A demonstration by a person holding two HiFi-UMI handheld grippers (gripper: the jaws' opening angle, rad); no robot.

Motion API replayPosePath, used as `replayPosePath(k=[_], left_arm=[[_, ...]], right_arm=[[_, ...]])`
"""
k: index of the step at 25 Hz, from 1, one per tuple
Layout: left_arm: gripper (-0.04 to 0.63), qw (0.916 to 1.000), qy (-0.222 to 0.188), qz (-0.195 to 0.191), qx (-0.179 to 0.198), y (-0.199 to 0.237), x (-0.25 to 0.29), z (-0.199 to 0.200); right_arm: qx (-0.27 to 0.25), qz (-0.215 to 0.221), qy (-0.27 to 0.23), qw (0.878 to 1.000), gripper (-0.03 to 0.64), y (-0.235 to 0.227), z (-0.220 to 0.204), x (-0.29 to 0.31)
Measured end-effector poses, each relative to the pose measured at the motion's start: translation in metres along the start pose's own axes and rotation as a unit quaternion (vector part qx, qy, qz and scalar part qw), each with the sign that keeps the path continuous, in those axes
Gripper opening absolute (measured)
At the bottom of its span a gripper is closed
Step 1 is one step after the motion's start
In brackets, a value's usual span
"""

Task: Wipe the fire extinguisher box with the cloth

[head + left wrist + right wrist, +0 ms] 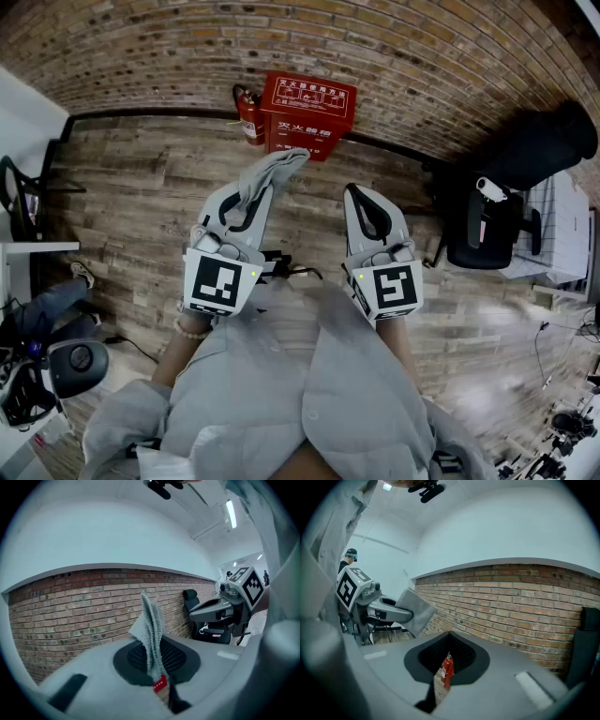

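Observation:
The red fire extinguisher box (307,114) stands on the wood floor against the brick wall, a red extinguisher (250,118) at its left side. My left gripper (255,189) is shut on a grey cloth (274,172) that sticks out past its tips toward the box, well short of it. In the left gripper view the cloth (151,629) rises from the closed jaws, with a sliver of red box (159,684) below it. My right gripper (354,192) is shut and holds nothing; the extinguisher (447,669) shows through its narrow slit.
A black office chair (489,229) and a white cabinet (565,231) stand at the right. A desk with gear (26,246) is at the left, and cables (553,337) lie on the floor at the lower right. The brick wall (422,75) closes off the far side.

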State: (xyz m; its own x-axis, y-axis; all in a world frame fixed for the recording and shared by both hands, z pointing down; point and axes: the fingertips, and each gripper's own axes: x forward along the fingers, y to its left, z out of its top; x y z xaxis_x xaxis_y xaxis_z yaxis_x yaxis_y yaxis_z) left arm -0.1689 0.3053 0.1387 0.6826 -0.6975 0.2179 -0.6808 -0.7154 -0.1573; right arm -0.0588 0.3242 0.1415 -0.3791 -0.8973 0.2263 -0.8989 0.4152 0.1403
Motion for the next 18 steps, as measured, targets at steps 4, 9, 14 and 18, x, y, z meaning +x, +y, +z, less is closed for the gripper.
replayPosePath(k=[4,9,14,18], left_arm=[[0.012,1.0,0.0,0.002,-0.002,0.0005,0.0036,0.002],[0.012,1.0,-0.002,0.003,0.003,0.001,0.0073,0.0031],[0.012,1.0,0.002,0.007,-0.007,-0.0004,0.0077,0.0023],[0.012,1.0,0.003,0.007,-0.001,-0.0002,0.0083,0.0015]], right_arm=[[-0.001,0.0,-0.002,1.0,0.008,-0.0046,0.0023,0.0014],[-0.002,0.001,-0.005,1.0,0.008,-0.0074,0.0023,0.0035],[-0.001,0.004,-0.009,1.0,0.006,-0.0078,0.0026,0.0037],[0.0,0.008,-0.006,1.0,0.008,-0.0071,0.0005,0.0045]])
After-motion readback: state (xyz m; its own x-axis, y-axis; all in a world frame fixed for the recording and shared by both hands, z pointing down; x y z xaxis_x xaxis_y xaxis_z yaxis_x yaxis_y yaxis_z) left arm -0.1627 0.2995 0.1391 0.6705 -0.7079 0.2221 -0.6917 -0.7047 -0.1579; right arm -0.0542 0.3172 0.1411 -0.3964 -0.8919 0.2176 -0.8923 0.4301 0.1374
